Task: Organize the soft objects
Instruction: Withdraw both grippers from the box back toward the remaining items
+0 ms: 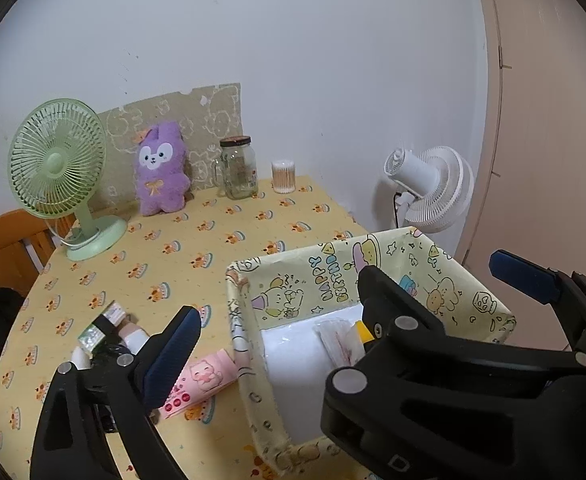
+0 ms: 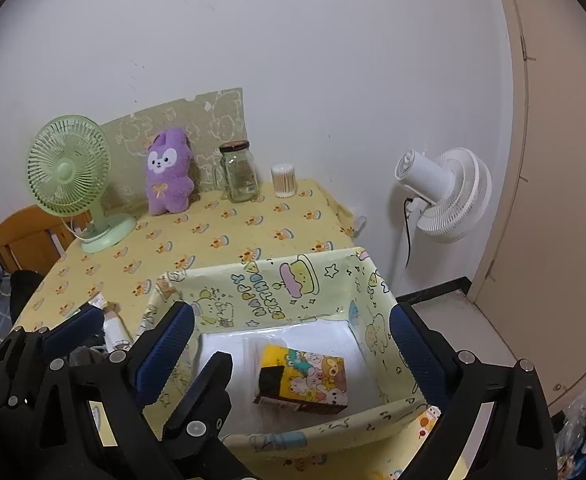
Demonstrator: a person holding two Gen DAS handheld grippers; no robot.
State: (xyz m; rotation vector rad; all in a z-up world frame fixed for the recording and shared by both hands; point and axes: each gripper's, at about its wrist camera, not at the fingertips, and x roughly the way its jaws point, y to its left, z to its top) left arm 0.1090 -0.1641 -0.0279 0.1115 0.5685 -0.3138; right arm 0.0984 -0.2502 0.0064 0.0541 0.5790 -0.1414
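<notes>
Tissue packs are the soft things here, and the landmark for all of them is the yellow cartoon-printed fabric box (image 2: 277,292) on the table's near right part. One pack, the yellow pack with cartoon animals (image 2: 305,376), lies flat on the box's white floor, its long axis running from the box's left wall toward its right wall, slightly skewed, with its dark end panel facing the near wall. In the left wrist view only a yellow corner of it and some crinkled clear wrapping show behind a black gripper arm. A pink tissue pack (image 1: 199,384) lies on the tablecloth (image 1: 213,240) just outside the box's left wall, its long axis angled toward that wall and its near end hidden by the left gripper's finger.

Above the box interior the right gripper (image 2: 293,336) has its blue-padded fingers spread wide with nothing between them, the yellow pack lying below and apart from the pads. Left of the box, the left gripper (image 1: 269,328) also stands wide open and empty.

Farther left of the box lies a small cluster of items, one with a striped label, too obscured to identify. Beyond the box, at the wall, stand a green desk fan (image 1: 59,168), a purple plush bunny (image 1: 159,170), a glass jar (image 1: 237,168) and a cotton swab tub (image 1: 284,176). To the right of the box, off the table, is a white fan (image 2: 445,196).
</notes>
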